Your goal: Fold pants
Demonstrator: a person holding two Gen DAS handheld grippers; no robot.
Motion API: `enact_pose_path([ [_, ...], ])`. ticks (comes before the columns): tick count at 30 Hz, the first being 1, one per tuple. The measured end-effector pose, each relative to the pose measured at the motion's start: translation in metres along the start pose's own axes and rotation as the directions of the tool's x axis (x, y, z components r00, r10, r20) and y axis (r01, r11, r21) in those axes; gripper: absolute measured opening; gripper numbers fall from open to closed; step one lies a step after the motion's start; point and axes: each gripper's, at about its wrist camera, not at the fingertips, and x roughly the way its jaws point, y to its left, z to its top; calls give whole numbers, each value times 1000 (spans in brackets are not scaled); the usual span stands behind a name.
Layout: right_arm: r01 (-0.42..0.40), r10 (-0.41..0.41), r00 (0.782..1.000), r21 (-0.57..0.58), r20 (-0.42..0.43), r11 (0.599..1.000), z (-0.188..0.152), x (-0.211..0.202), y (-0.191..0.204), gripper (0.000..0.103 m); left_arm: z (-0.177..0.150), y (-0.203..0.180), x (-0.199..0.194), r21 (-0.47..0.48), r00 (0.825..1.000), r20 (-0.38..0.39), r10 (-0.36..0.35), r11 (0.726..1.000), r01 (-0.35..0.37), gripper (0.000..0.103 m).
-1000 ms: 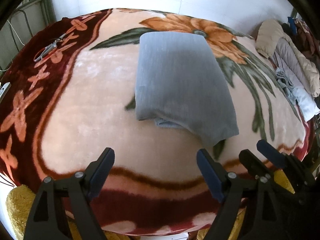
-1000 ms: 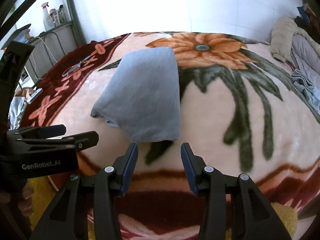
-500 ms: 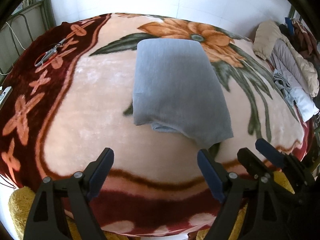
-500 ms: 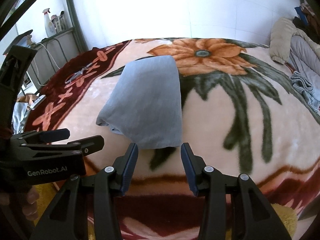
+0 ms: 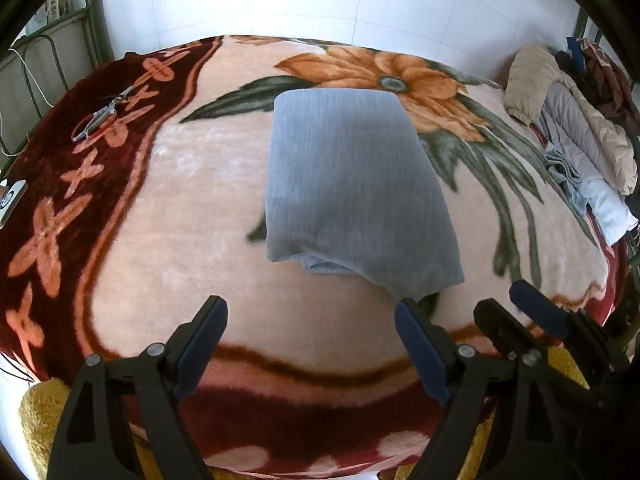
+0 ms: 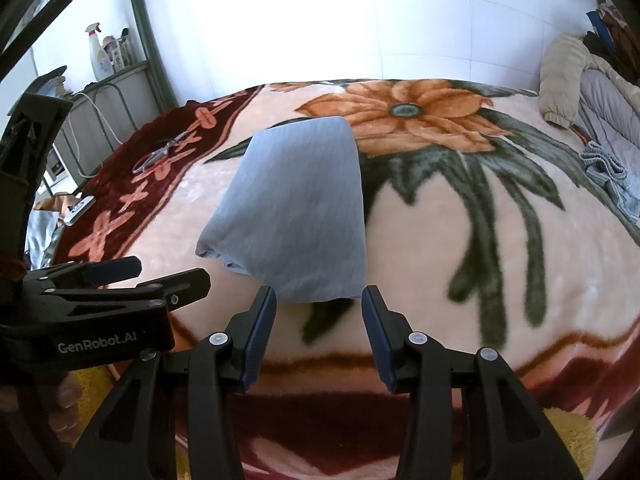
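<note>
The folded grey ribbed-knit pants [image 5: 352, 196] are lying as a flat rectangular stack in the middle of the frame, on the peach plush blanket with an orange flower and dark red border [image 5: 192, 216] that is covering the bed. A lighter inner layer is showing at the stack's near edge. The left claw [image 5: 310, 344] is being held wide apart at the bottom of the frame, just short of that edge, with nothing between its blue pads. The right claw [image 6: 318, 322] is being held at a narrower gap, empty, its tips close to the near right corner of the pants. A pair of scissors [image 5: 100, 118] is lying at upper left on the red border. Jackets and other clothes [image 5: 576, 136] are being kept piled at the right edge.
</note>
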Motion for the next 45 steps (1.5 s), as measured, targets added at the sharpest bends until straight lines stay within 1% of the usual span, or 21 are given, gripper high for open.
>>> enact_pose_path([
  [7,1,-1,1000,1,1,1000,0,0,1,45,2,2,-2,1,1000,6,10,1000,-10,89],
  [21,-1,1,1000,3,11,1000,0,-1,2,45,1,2,-3,18,1000,26,3,1000,-4,89],
  [25,0,-1,1000,6,8,1000,0,-1,2,45,0,3,-3,12,1000,22,-9,1000,9,89],
  [30,2,-2,1000,6,9,1000,0,-2,2,45,0,1,-3,27,1000,22,-4,1000,4,89],
  [45,2,-2,1000,8,8,1000,-1,-2,2,45,-3,1,-1,26,1000,17,-6,1000,6,89],
])
